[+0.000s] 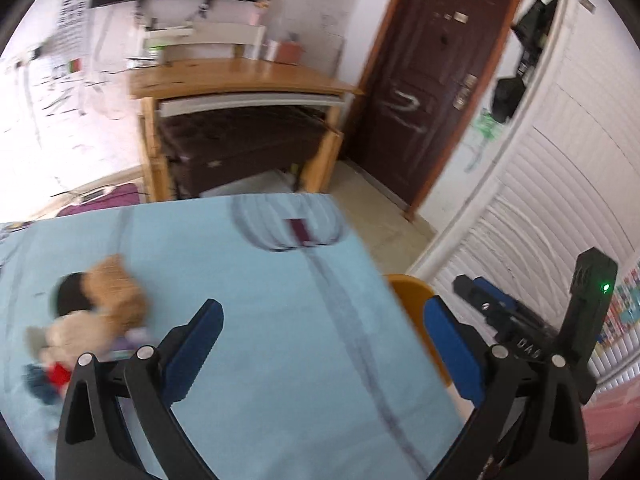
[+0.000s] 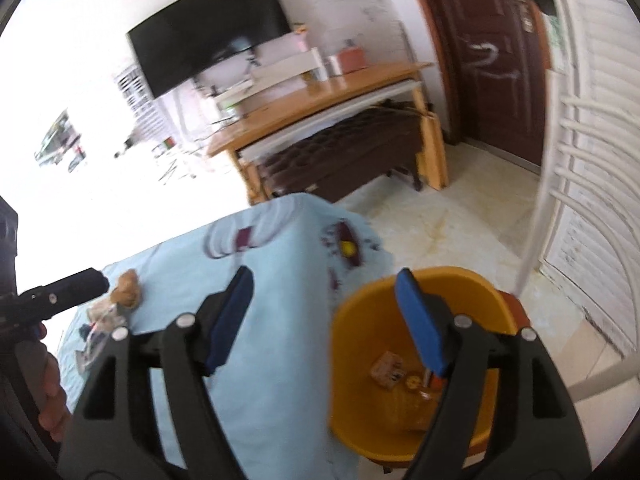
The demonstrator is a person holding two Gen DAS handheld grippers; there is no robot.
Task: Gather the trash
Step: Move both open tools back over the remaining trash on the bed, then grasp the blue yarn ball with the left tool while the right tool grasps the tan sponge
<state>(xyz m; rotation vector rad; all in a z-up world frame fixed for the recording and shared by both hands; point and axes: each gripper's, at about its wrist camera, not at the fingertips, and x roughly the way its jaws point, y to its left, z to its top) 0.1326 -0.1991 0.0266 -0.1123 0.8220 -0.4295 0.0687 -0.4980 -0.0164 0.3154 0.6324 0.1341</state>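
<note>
The remaining trash [image 1: 92, 320] lies in a loose pile at the lower left of the left wrist view — crumpled brown paper, a pale wrapper, something red and something dark blue, all blurred. It rests on the worktop [image 1: 260, 300], which is covered in a light blue cloth. In the right wrist view the same pile shows at the left edge, small and well apart from the orange bin [image 2: 360, 320] at the lower right, which stands on the floor just beside the worktop's corner and already has a few scraps at its bottom.

The left tool [image 1: 320, 320] is spread wide with nothing between its blue pads; it hangs above bare cloth, to the right of the pile. The right tool [image 2: 324, 292] also stands apart and empty, straddling the bin's near rim.

Risks, as I judge them: the pile is light and mixed, so a pinch may lift one piece and scatter the rest — or snag the cloth and drag it. A carry across the worktop edge could drop scraps onto the floor short of the bin.
</note>
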